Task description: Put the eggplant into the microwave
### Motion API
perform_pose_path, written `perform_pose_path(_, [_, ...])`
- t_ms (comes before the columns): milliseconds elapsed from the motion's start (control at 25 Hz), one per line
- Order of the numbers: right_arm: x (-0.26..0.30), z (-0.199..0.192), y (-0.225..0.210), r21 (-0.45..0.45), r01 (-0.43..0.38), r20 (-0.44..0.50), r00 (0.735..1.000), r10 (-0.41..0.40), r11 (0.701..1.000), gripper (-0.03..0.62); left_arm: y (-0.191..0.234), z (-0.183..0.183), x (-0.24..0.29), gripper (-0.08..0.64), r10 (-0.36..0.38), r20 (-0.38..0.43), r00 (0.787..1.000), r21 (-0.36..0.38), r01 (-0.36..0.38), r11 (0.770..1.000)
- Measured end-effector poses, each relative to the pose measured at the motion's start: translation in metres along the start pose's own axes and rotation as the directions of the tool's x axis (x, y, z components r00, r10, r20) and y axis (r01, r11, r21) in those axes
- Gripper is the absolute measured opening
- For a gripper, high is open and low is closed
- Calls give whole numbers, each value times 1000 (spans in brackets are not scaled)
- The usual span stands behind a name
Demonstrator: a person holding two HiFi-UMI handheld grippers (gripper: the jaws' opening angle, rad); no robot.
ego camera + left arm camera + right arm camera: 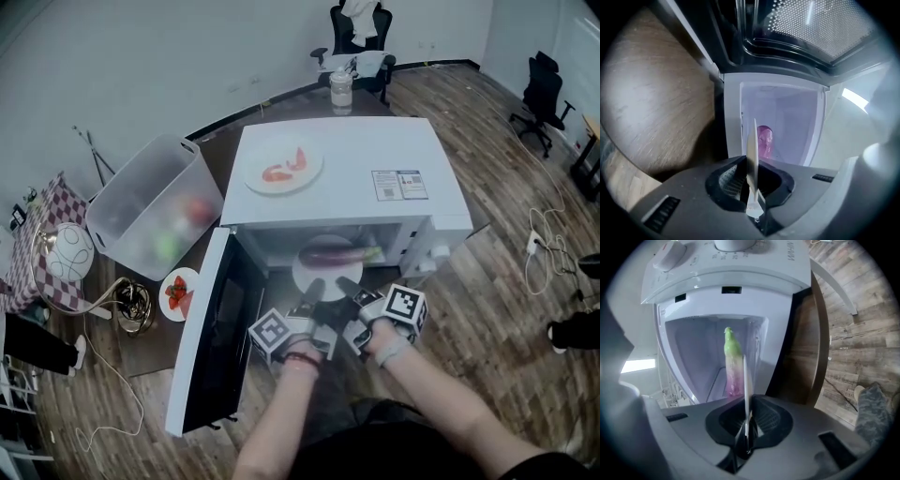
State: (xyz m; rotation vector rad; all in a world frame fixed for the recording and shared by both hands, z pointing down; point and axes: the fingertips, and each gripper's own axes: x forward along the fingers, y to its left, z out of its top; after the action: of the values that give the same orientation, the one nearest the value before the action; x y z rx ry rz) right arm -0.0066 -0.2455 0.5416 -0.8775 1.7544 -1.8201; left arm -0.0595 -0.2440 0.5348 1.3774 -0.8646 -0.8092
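The white microwave (347,155) has on its top, at the right, a sticker label (400,185) with small print that is too fine to read. In the right gripper view there are letters and marks on the control panel (736,258) around a knob, but they stand turned and cannot be read. Each gripper carries a cube with black and white square markers and no words.

The eggplant (333,253) lies across a white plate (323,272) at the open mouth of the microwave, with the purple end to the left and the green stem to the right. The door (220,328) is swung open to the left.

The left gripper (751,180) is clenched on the near rim of the plate, and the right gripper (746,420) clamps the same rim just beside it.

Only the head view shows a second plate (283,171) with red food on the microwave's top, a clear bin (150,202) at the left and a small dish (178,292) near the door. The left gripper view shows only the purple end of the eggplant and the dotted door screen (820,28). The right gripper view shows the green stem against the cavity's far wall.
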Motion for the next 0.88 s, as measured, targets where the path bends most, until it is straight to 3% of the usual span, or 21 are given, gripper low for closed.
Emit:
perform_pose_path(200, [5, 5, -3, -2, 8, -3, 1000, -8, 1000, 20, 0, 2, 7, 31, -10, -17, 1000, 20, 10, 1000])
perform_pose_path(360, [8, 7, -1, 6, 9, -4, 1000, -9, 1000, 20, 8, 5, 6, 71, 7, -27, 1000, 59, -6, 998])
perform_pose_path(600, [12, 12, -1, 6, 23, 1, 1000, -23, 1000, 20, 1, 1, -1, 91, -10, -29, 1000, 27, 10, 1000])
perform_pose_path(880, [17, 16, -1, 11, 23, 11, 1000, -23, 1000, 20, -2, -4, -5, 80, -7, -62, 998, 49, 10, 999])
